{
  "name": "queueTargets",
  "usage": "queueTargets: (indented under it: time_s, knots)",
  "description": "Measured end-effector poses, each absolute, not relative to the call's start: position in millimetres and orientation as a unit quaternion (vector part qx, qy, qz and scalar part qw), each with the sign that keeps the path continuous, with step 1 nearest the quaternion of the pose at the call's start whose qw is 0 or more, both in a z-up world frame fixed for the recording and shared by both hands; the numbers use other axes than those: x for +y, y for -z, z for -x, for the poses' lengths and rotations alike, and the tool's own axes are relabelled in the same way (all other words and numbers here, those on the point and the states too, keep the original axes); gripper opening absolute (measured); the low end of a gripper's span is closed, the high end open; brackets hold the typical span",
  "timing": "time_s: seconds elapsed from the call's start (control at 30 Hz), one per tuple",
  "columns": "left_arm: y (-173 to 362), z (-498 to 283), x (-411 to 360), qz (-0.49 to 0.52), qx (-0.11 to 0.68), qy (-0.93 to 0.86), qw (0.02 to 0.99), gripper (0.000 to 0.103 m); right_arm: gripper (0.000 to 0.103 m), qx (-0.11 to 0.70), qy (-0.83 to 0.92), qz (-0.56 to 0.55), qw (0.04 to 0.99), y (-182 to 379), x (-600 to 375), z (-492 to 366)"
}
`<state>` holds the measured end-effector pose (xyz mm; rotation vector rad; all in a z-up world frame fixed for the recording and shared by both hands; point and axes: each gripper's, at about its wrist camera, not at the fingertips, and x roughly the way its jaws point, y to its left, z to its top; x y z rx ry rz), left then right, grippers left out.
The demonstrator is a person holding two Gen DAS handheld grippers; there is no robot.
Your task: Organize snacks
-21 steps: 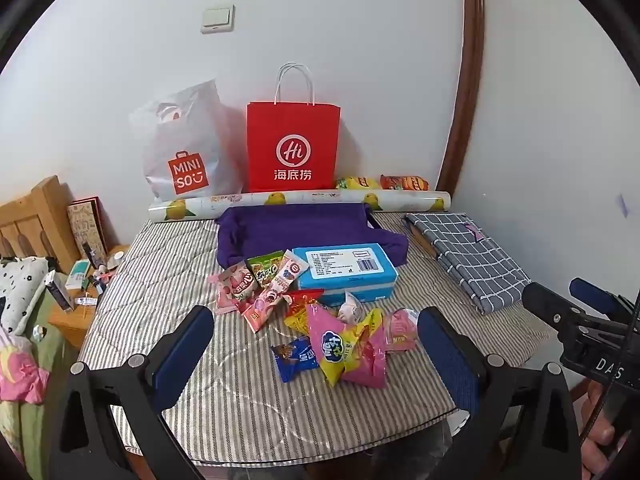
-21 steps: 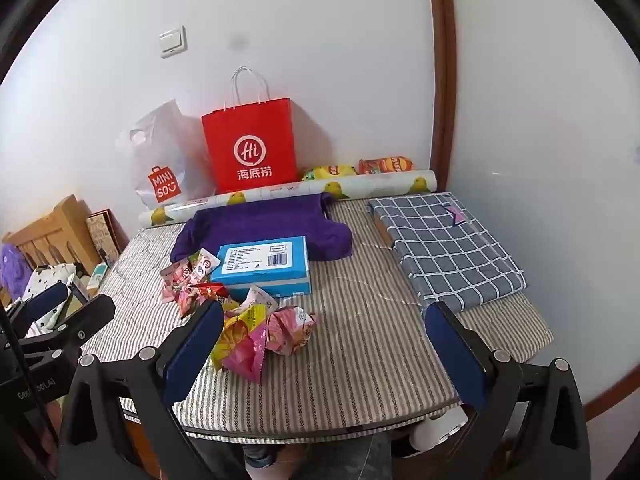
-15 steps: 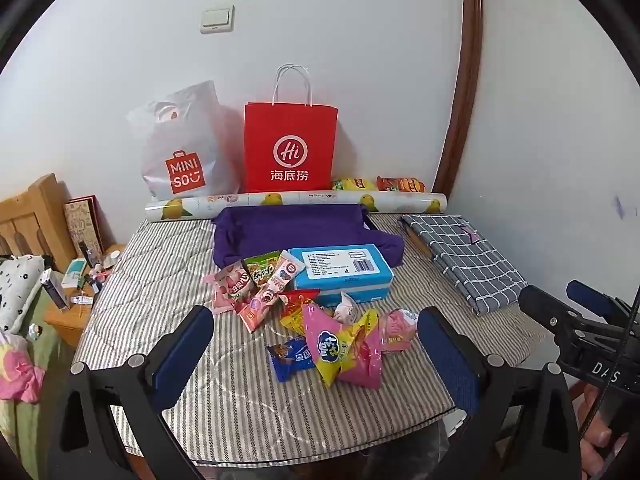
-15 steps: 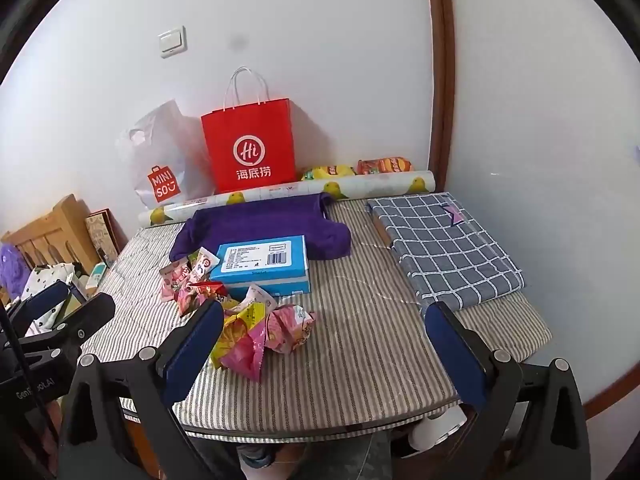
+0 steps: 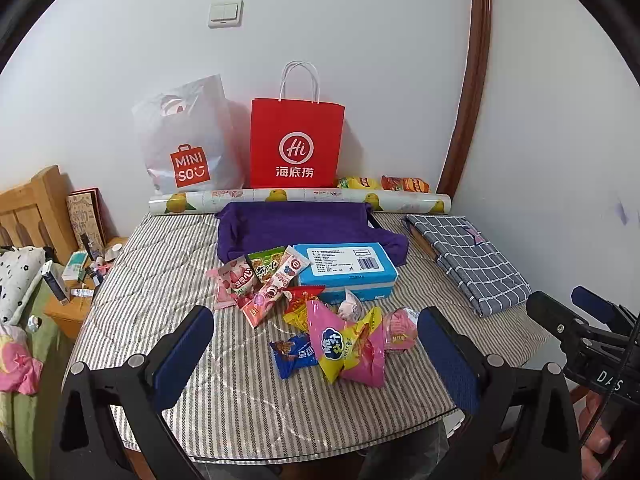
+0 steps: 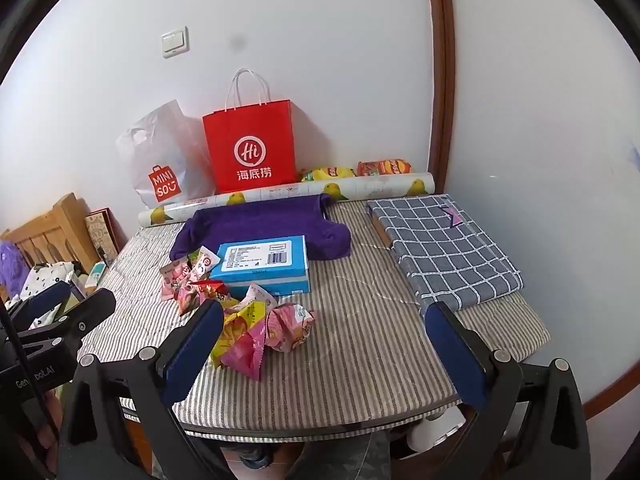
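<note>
The crinkly foil snack packets [image 5: 320, 320] lie heaped near the front edge of the striped padded table [image 5: 168, 264], just before the blue cardboard box [image 5: 346, 270]. They look light, soft and slippery, so I would pinch a sealed end. My left gripper [image 5: 316, 354] and right gripper [image 6: 324, 350] both gape wide, holding and touching nothing.
</note>
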<state>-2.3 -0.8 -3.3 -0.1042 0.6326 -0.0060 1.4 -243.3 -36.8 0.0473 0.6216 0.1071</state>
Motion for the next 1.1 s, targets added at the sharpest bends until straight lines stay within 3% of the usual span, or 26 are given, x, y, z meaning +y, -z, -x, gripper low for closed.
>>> queueTargets:
  time_s: [1.1]
  knots:
    - [1.5,8.2,0.3,0.05,0.302,0.003,0.952,0.103,0.1,0.296,-0.054,-0.025,0.953,32.9,-243.3,7.1]
